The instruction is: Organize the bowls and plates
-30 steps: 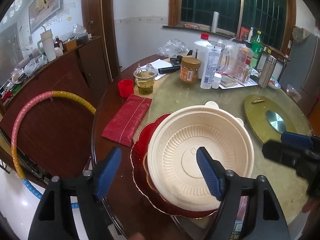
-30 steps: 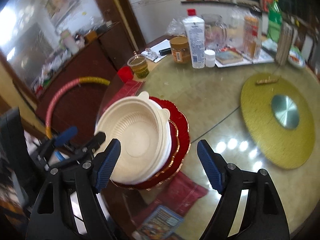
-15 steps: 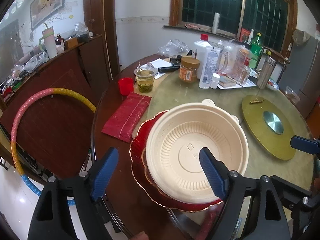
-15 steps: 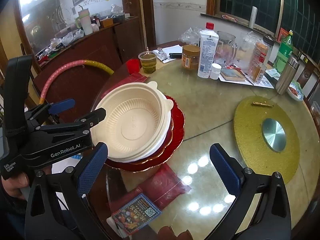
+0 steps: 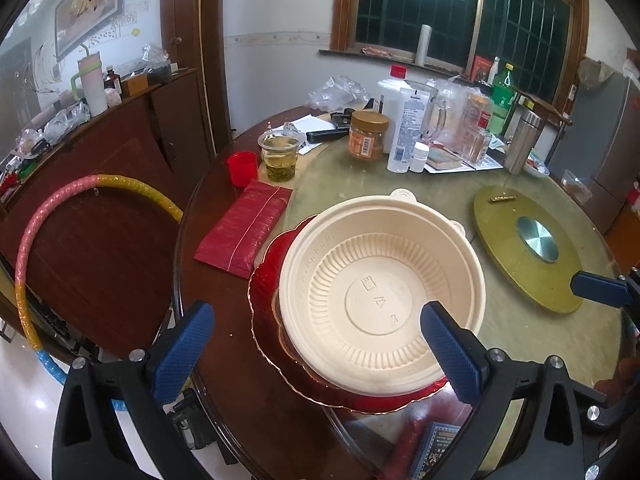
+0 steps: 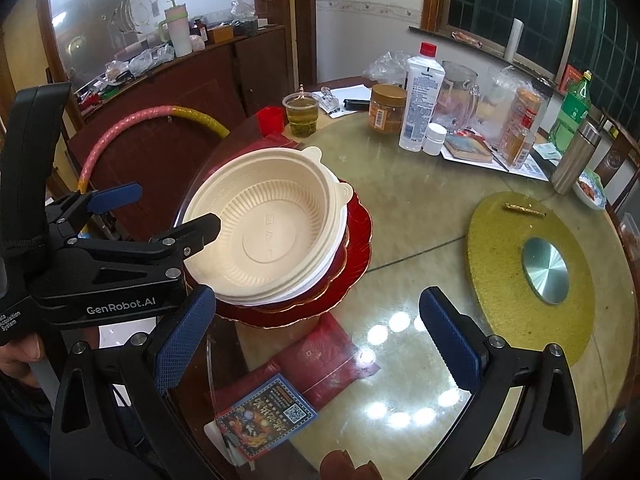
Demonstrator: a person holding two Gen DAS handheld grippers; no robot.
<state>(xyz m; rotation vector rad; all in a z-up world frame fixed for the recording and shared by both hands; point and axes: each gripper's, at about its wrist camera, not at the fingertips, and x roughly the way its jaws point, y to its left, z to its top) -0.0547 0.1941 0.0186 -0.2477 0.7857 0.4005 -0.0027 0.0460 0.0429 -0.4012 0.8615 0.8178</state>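
A cream disposable bowl (image 5: 380, 296) sits on top of a stack with white bowls under it, on red scalloped plates (image 5: 268, 284) at the near left edge of the round table. The stack also shows in the right wrist view, bowl (image 6: 268, 236) over plates (image 6: 356, 248). My left gripper (image 5: 316, 350) is open and empty, hovering just short of the stack; it shows in the right wrist view (image 6: 160, 210) left of the bowl. My right gripper (image 6: 316, 332) is open and empty, above the table in front of the stack.
A gold turntable (image 6: 536, 268) lies at the right. Bottles, a jar (image 6: 386, 108), cups (image 6: 302, 114) and books crowd the far side. A red packet (image 5: 244, 228) and red cup (image 5: 242, 168) lie left of the stack. A card (image 6: 268, 416) and red packets lie near the front edge.
Both grippers have pulled back from the stack and risen a little. The right gripper swung right, away from the bowl. The stack has not moved.
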